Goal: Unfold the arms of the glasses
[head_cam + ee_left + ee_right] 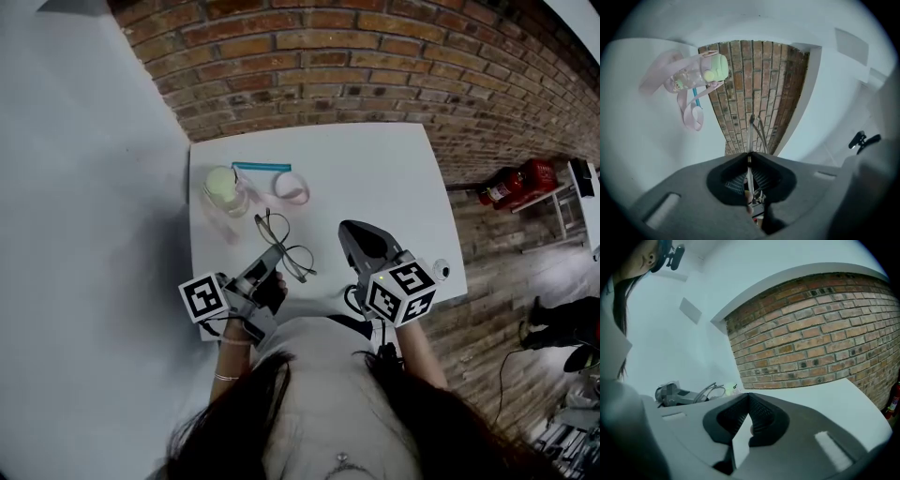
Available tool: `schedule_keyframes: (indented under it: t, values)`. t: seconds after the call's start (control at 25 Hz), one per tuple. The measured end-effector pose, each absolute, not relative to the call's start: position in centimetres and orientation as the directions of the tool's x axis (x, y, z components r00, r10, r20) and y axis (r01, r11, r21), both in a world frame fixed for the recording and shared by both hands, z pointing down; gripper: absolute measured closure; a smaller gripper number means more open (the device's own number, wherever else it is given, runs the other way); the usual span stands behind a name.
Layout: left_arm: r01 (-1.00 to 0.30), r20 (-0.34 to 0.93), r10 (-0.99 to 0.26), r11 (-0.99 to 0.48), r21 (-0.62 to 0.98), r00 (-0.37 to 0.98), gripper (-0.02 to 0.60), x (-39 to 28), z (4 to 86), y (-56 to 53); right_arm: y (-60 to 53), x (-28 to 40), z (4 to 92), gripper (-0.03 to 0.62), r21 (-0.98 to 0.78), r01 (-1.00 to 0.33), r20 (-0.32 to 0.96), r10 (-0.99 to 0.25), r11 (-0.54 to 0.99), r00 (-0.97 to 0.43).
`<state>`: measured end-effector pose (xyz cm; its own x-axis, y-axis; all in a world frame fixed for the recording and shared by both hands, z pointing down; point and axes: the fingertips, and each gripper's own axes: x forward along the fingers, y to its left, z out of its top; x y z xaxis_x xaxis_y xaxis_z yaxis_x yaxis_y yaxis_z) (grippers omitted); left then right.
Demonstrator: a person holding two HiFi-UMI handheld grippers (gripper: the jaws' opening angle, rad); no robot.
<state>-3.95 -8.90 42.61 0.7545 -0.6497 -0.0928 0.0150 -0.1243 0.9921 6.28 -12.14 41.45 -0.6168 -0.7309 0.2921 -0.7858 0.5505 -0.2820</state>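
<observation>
Head view: glasses (296, 261) are at centre frame, over the white counter (375, 169), and are pinched by the left tool (273, 256). Thin wire arms run from the lens rims toward upper left. At least one looks swung out, but whether both are fully open cannot be told. The right tool (350, 229) is held well apart at the right, not on the glasses. A bottle with a pale green lid (224, 190), a pink strap (292, 187) and a blue straw (261, 167) are seen further up the counter.

Left gripper view: jaws of the left tool (750, 157) are pressed together on a thin metal part of the glasses (751, 133). Two wires diverge upward from the grip.

Right gripper view: jaws of the right tool (749, 395) are closed tip to tip, with nothing between them. The glasses (708, 391) are seen at lower left.

Judged status: unfolding is partly done at best. One arm is probably left to open, and the right tool is needed for it.
</observation>
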Motion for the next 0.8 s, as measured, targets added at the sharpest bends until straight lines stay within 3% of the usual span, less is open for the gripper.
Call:
schedule_keyframes:
  t: [0.8]
  values:
    - [0.051, -0.114, -0.678, -0.111, 0.992, 0.726, 0.560, -4.9, 42.8, -9.4, -9.7, 2.9, 40.4, 0.586, -0.249, -0.654, 0.216, -0.617, 0.715, -0.757]
